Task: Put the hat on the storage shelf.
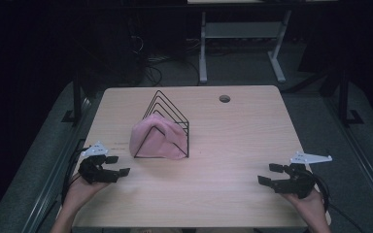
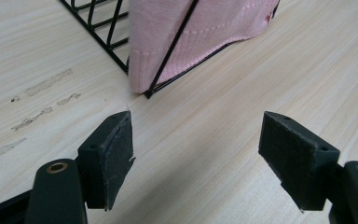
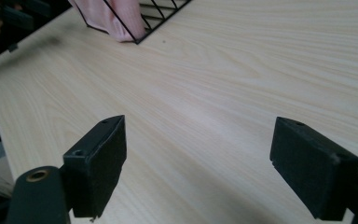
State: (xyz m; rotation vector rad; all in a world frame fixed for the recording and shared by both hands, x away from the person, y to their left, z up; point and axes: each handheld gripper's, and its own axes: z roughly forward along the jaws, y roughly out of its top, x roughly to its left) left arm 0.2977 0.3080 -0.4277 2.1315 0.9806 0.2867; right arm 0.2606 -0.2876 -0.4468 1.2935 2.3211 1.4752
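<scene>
On the pale wooden counter (image 1: 233, 145), near its middle and a little left: a black wire rack (image 1: 167, 121) of upright triangular dividers, draped with a pink knitted cloth (image 1: 153, 138). Cloth tucked among the wires, bulging out on the rack's left side, its lower edge touching the wood inside the front frame. Ribbed hem visible close up in the left gripper view, hanging behind one slanted wire (image 2: 168, 56).

Near the front left edge: left tool (image 1: 115, 166), held in a hand, jaws spread wide, nothing between them, pointing right and slightly toward the rack's front corner. Near the rack but apart from it. Black pads (image 2: 114, 149) hanging just above bare wood.

Near the front right edge: right tool (image 1: 267, 174), likewise spread wide and empty, aimed left across open wood, well apart from rack and cloth. Rack corner and pink cloth (image 3: 107, 18) far off at the top left of the right gripper view.

Round hole (image 1: 224, 98) in the counter toward the far edge, right of the rack.
</scene>
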